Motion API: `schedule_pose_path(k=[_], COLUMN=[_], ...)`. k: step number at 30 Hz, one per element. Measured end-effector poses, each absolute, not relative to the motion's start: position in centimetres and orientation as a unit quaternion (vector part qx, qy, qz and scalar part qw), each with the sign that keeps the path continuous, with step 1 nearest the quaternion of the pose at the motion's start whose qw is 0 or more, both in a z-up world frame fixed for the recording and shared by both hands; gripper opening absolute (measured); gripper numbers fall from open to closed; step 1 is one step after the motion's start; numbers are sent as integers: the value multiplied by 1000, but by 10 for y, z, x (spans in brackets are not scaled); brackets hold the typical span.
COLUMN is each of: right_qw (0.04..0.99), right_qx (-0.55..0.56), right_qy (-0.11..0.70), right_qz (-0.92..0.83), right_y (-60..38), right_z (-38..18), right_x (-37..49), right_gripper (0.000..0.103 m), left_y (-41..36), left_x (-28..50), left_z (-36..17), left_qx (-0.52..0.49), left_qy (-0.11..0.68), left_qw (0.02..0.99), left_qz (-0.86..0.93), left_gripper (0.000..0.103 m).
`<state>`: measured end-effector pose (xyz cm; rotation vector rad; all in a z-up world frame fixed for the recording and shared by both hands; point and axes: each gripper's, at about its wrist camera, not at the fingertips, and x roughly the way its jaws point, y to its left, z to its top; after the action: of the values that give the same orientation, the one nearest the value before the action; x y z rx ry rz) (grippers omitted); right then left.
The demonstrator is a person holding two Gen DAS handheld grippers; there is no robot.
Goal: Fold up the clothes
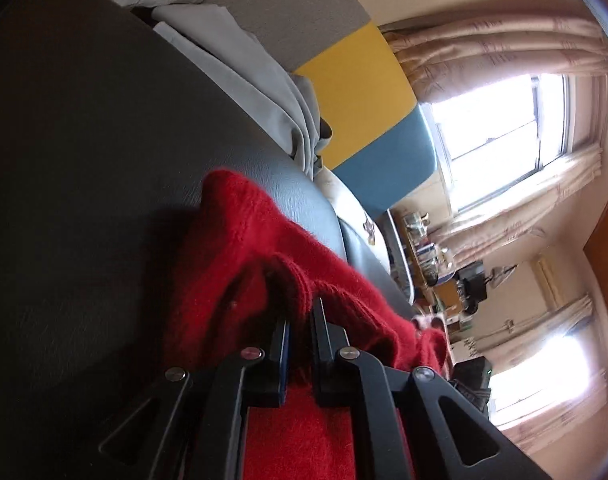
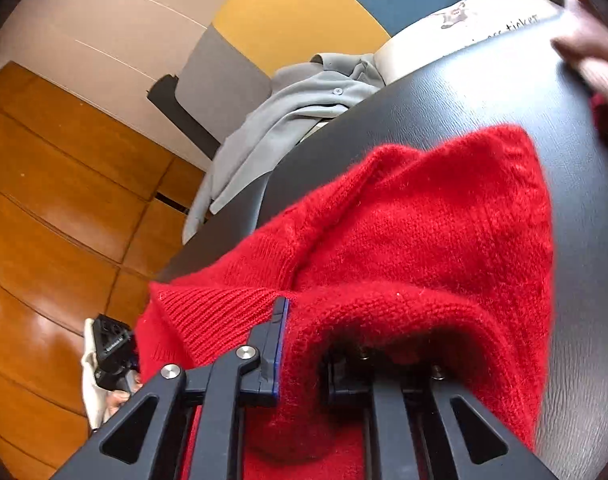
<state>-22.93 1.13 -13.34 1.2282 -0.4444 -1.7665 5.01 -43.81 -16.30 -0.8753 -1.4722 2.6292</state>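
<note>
A red knitted sweater [image 1: 240,248] lies bunched on a black leather surface [image 1: 84,160]. My left gripper [image 1: 302,312] is shut on a fold of it, the knit pinched between the two fingers. In the right wrist view the red sweater [image 2: 416,240] drapes over my right gripper [image 2: 304,320], which is shut on its ribbed hem; the right finger is hidden under the cloth. The black surface [image 2: 484,92] runs beneath.
A grey shirt [image 1: 256,80] [image 2: 288,112] lies heaped past the black surface's far edge. A white printed cloth [image 2: 464,16] lies beside it. A grey, yellow and blue panel [image 1: 356,80] stands behind. Wooden floor [image 2: 64,200] lies below left.
</note>
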Motion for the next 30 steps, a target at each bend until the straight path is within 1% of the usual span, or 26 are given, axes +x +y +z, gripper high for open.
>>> schedule_pose_path(k=[3, 7, 10, 11, 13, 14, 15, 16, 19, 25, 26, 27, 28, 29, 30], right_qw=[466, 475, 490, 500, 518, 527, 534, 529, 514, 504, 508, 512, 516, 526, 535], right_qx=[500, 512, 509, 503, 492, 485, 480, 479, 475, 489, 491, 493, 493, 490, 485], right_qy=[-174, -167, -128, -111, -78, -61, -45, -37, -12, -49, -54, -58, -61, -61, -68], right_qz=[-709, -696, -696, -696, -695, -695, -695, -700, -714, -710, -706, -701, -697, -693, -688], right_y=[22, 39, 42, 40, 37, 35, 32, 25, 4, 17, 19, 20, 22, 22, 21], right_z=[-134, -131, -123, -119, -111, -106, -104, -105, -109, -110, -105, -100, -95, -91, -86], right_x=[-210, -185, -157, -147, -126, -116, -107, -103, -93, -101, -100, -100, -99, -98, -100], right_gripper=[13, 14, 20, 26, 50, 77, 100, 103, 103, 103, 101, 93, 89, 86, 86], left_y=[-423, -410, -397, -395, -392, -390, -388, -386, -384, -384, -383, -383, -383, -383, -384], left_x=[78, 120, 144, 151, 162, 165, 167, 167, 165, 169, 168, 166, 165, 164, 164], left_z=[-159, -156, -152, -152, -153, -153, -152, -151, -148, -146, -145, -142, -140, -137, -134], left_qx=[-290, -293, -301, -302, -303, -305, -308, -311, -317, -320, -323, -327, -328, -328, -327], left_qy=[-458, -463, -459, -462, -468, -470, -466, -462, -456, -460, -455, -447, -444, -441, -438], left_qw=[5, 2, -2, -1, 2, 3, 1, -1, -5, -8, -8, -8, -8, -8, -7], left_qz=[841, 836, 836, 834, 830, 829, 830, 831, 832, 828, 830, 832, 834, 835, 837], left_gripper=[7, 7, 7, 7, 8, 8, 8, 8, 9, 10, 10, 10, 10, 9, 9])
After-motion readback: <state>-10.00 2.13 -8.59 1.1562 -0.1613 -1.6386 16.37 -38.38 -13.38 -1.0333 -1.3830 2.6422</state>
